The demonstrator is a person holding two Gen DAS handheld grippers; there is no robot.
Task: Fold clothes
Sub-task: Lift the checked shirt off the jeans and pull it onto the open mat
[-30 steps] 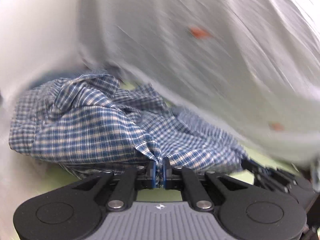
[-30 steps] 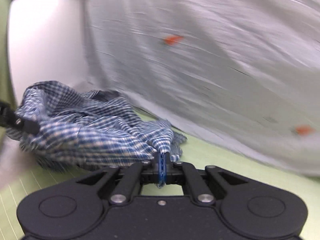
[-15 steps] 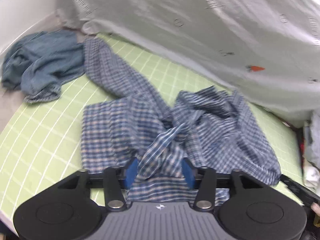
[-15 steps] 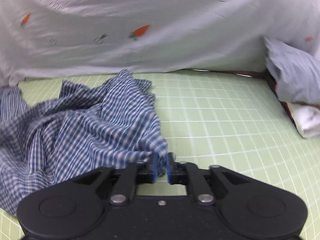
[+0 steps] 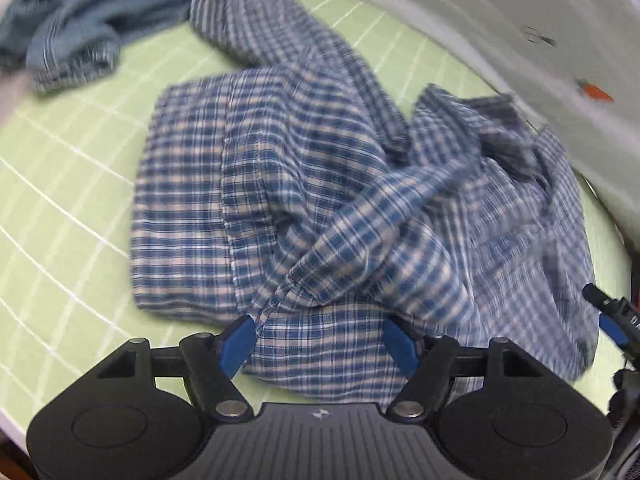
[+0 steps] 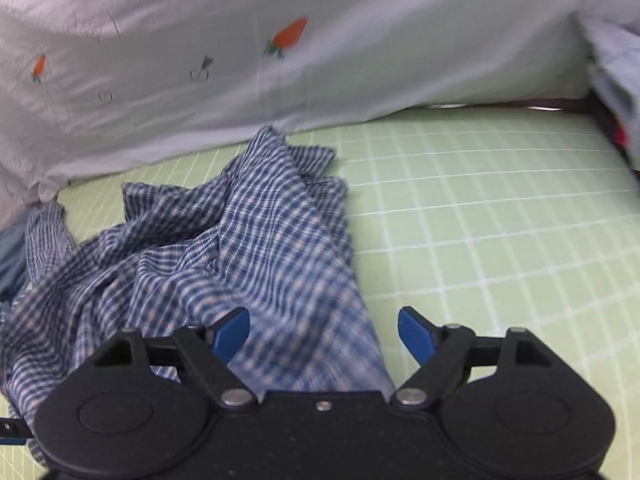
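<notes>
While jaws of left gripper (image 5: 318, 340) and right gripper (image 6: 324, 334) have just been opening, plaid shirt (image 5: 320, 200) between each pair, unpinched: release step, judged. Crumpled, twisted blue-white check; heaped mid green grid mat (image 6: 480, 220), near white sheet (image 6: 200, 60). Next: regrasp edges, spread flat.

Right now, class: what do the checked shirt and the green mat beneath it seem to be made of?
Checked shirt: looks like thin woven cloth, probably cotton, matte; it crumples into soft folds and shows stitched seams. Green mat: smooth and flat with printed white grid lines, probably vinyl or rubber; the pictures leave that open.
</notes>
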